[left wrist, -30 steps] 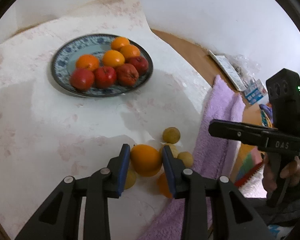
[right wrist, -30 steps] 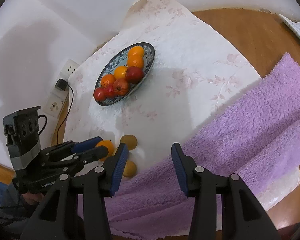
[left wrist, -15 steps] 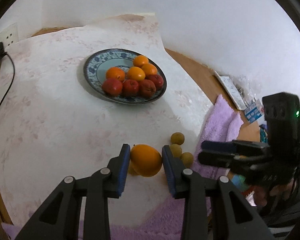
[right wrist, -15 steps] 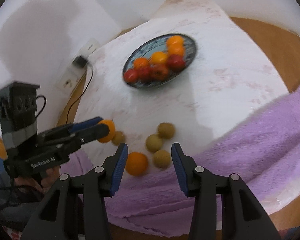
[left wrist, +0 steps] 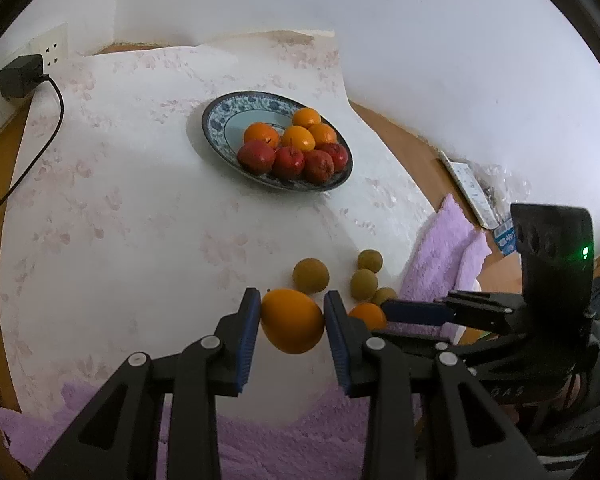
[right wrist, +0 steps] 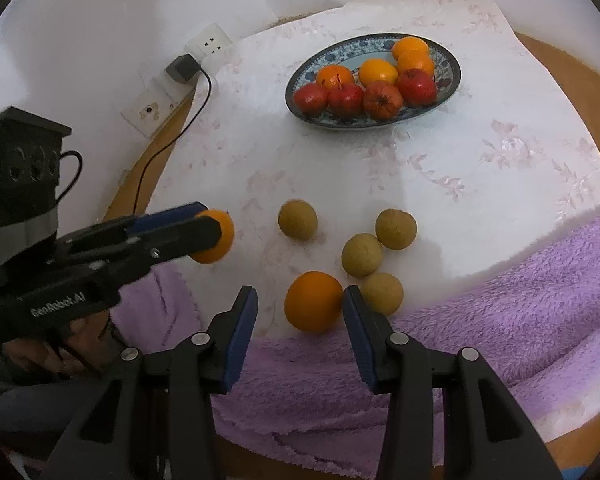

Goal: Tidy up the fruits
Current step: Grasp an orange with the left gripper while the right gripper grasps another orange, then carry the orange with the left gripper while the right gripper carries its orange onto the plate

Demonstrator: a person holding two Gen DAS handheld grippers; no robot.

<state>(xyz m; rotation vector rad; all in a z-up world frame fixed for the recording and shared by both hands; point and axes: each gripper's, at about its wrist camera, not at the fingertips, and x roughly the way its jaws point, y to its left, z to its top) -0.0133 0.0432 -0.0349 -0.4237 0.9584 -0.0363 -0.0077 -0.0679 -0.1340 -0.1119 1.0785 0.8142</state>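
My left gripper (left wrist: 292, 296) is shut on an orange (left wrist: 292, 320) and holds it clear of the white floral cloth. The right wrist view shows that gripper (right wrist: 204, 222) at the left with the same orange (right wrist: 216, 242). My right gripper (right wrist: 300, 292) stands open over a second orange (right wrist: 313, 301) lying on the cloth. That fruit sits between the fingers, close to the right one, with a gap on the left. Several yellow-green fruits (right wrist: 362, 254) lie just beyond it. A blue-patterned plate (right wrist: 300, 80) farther back carries oranges and red apples.
A purple towel (right wrist: 500, 320) covers the near edge of the round wooden table. Wall sockets and a black charger with its cable (right wrist: 184, 68) are at the far left. Papers and small packets (left wrist: 472, 188) lie to the right. A person's hand (right wrist: 60, 344) grips the left handle.
The right gripper moved from over the towel to over the loose orange. The left gripper drew back from the plate with its orange and rolled a little.
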